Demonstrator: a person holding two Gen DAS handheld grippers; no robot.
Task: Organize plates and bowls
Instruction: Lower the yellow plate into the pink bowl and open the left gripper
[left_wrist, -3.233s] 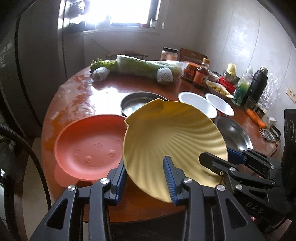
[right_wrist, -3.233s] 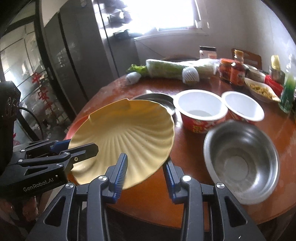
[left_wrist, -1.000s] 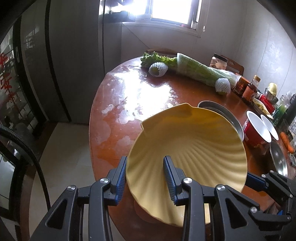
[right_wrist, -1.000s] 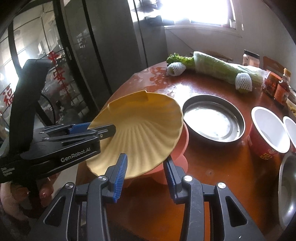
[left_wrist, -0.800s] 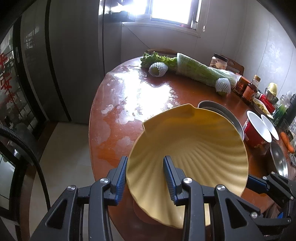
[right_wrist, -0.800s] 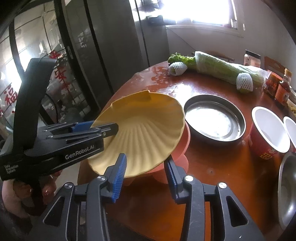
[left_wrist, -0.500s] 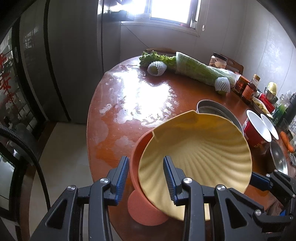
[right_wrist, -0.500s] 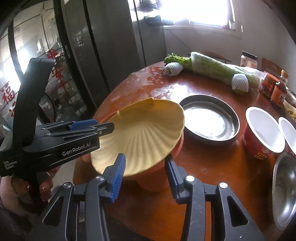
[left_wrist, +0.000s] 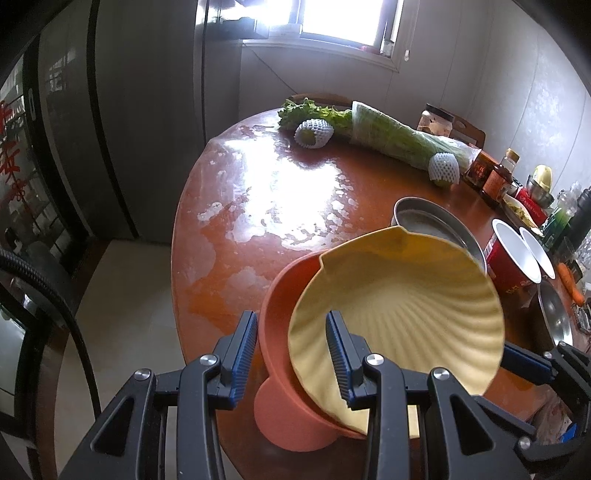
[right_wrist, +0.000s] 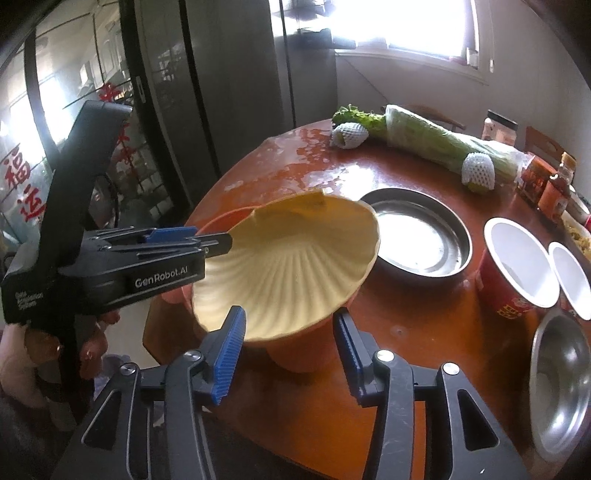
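Note:
A yellow shell-shaped plate (left_wrist: 402, 314) lies on an orange-red plate (left_wrist: 280, 306) near the table's front edge; both also show in the right wrist view, yellow (right_wrist: 291, 266) over orange (right_wrist: 303, 350). My left gripper (left_wrist: 291, 354) is open, its jaws on either side of the two plates' near rims. My right gripper (right_wrist: 288, 343) is open, jaws straddling the stacked plates' rim. The left gripper's fingers (right_wrist: 218, 243) reach the yellow plate's left edge in the right wrist view.
A steel dish (right_wrist: 417, 232), two white-lined red cups (right_wrist: 517, 266) and a steel bowl (right_wrist: 561, 384) stand to the right. Wrapped greens (left_wrist: 399, 136), netted fruits and jars lie at the back. A dark fridge (right_wrist: 229, 74) stands left of the round table (left_wrist: 258, 206).
The yellow plate came down from being held in the air onto the orange plate. Both grippers' jaws have spread slightly wider and drawn back a little.

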